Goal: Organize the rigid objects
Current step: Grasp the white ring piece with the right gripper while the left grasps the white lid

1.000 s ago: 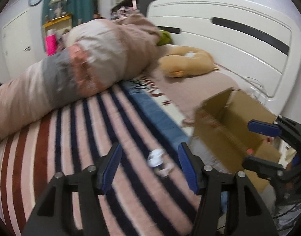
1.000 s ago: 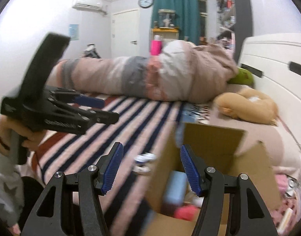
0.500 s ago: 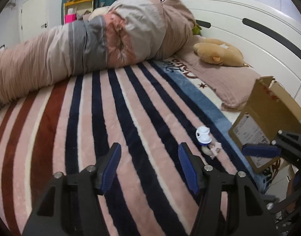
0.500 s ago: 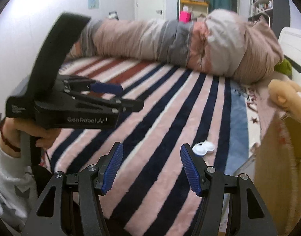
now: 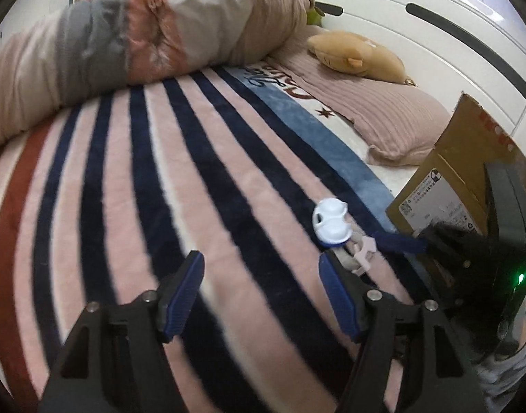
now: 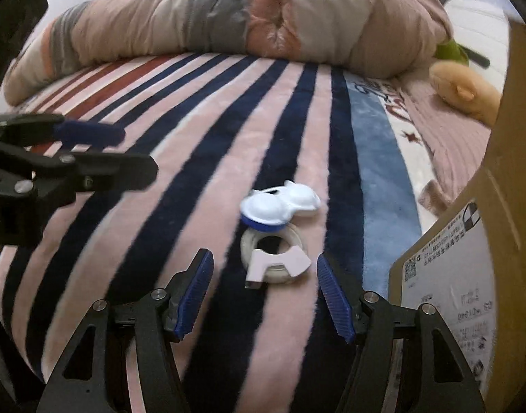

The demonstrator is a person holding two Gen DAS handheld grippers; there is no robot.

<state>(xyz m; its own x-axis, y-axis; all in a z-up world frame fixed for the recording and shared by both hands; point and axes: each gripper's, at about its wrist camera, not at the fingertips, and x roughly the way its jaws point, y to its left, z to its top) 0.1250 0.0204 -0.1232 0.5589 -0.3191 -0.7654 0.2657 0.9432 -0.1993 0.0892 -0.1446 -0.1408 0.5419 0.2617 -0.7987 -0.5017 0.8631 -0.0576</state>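
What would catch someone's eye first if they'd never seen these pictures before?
Probably the small white and blue case and the tape ring, lying on the striped blanket just ahead of the open right claw. The rolled duvet lies across the far side of the bed, and the cardboard box stands at the right. The left claw is open and empty over the stripes.

You see a rolled quilt [image 6: 249, 20] along the bed's far edge, a tan plush toy [image 5: 359, 55] by its headboard [image 5: 417, 27].
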